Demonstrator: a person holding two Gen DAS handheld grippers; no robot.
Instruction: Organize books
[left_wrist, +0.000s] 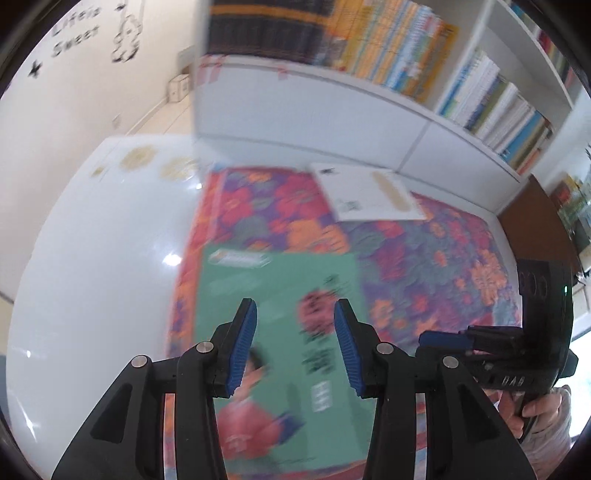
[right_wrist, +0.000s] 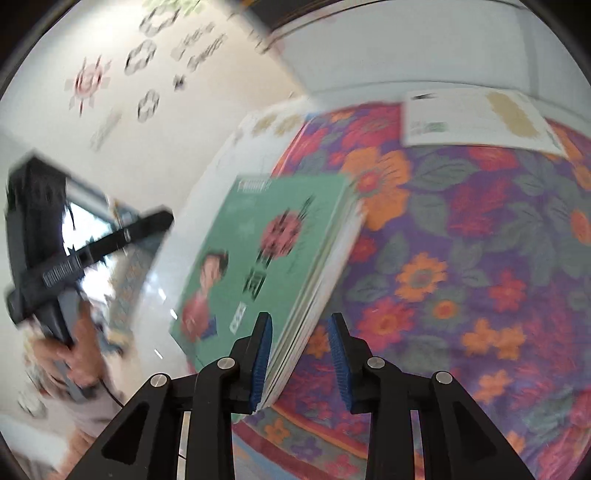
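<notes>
Left wrist view first: the left gripper hangs over a green book with a red flower and a kid in a red top on the cover. Its blue pads are parted with nothing pinched between them, so the jaws are open; the book just shows through the gap underneath. The book lies on a flowery cloth in purple, orange and red that covers part of a glossy white table. Farther back on the cloth sits a white book, flat, well apart from the green one. Behind that is a white bookshelf packed with upright books. The right gripper pokes in from the right edge, with a hand on its handle; can't tell its jaw state from this angle. Everything is pretty motion-blurred.

Right wrist view: the right gripper has the green book between its fingers. The book looks tilted, page edge toward the camera, near corner sitting in the gap. The left pad looks to be touching the cover, but the right pad stands clear of the page edge, so the jaws are parted and not clamping. Flowery cloth fills the right side, white book at the top. The left gripper's body is blurred at the left, held by a hand.
</notes>
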